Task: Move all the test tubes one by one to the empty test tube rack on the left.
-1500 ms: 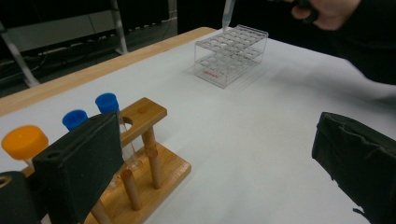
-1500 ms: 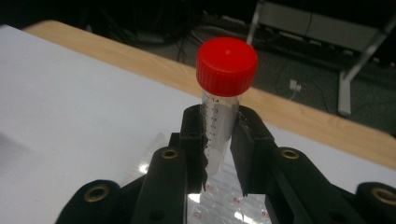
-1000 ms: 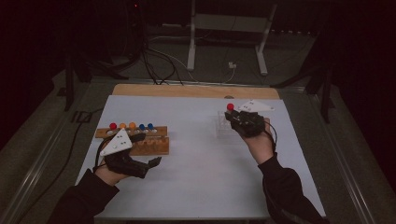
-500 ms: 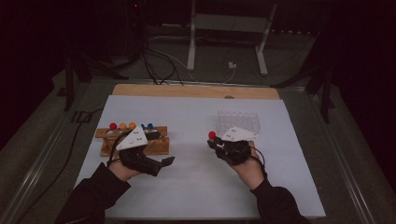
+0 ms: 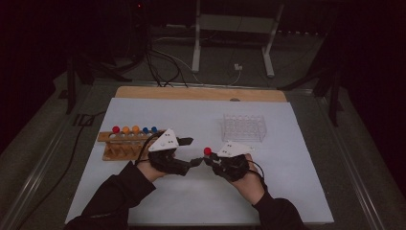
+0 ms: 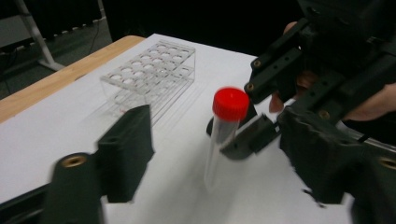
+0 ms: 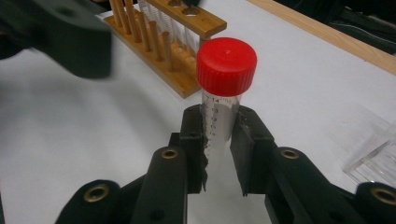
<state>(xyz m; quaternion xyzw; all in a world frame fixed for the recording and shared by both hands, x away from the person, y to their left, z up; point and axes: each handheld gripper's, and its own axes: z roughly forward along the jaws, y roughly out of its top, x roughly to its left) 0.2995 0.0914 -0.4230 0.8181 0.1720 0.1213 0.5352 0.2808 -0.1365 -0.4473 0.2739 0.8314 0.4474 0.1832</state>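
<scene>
Red-capped tube (image 7: 219, 116) | clamped upright in right gripper (image 7: 218, 154), now mid-table | left gripper (image 6: 210, 154) closing, seemingly not gripping.

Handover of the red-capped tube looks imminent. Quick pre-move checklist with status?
1. Right gripper clamped on the red-capped tube: ok, both pads press on the tube below the cap.
2. Tube upright: ok, cap on top in both gripper views.
3. Cap seated: ok, the red cap sits square on the tube.
4. Left gripper jaws around the tube: not ok; they have just been closing, but the tube stands ahead of them, not between them.
5. Free slot in the wooden rack: cannot tell; five capped tubes stand in it.
6. Clear plastic rack out of the way: ok, it stands apart, farther back.
</scene>
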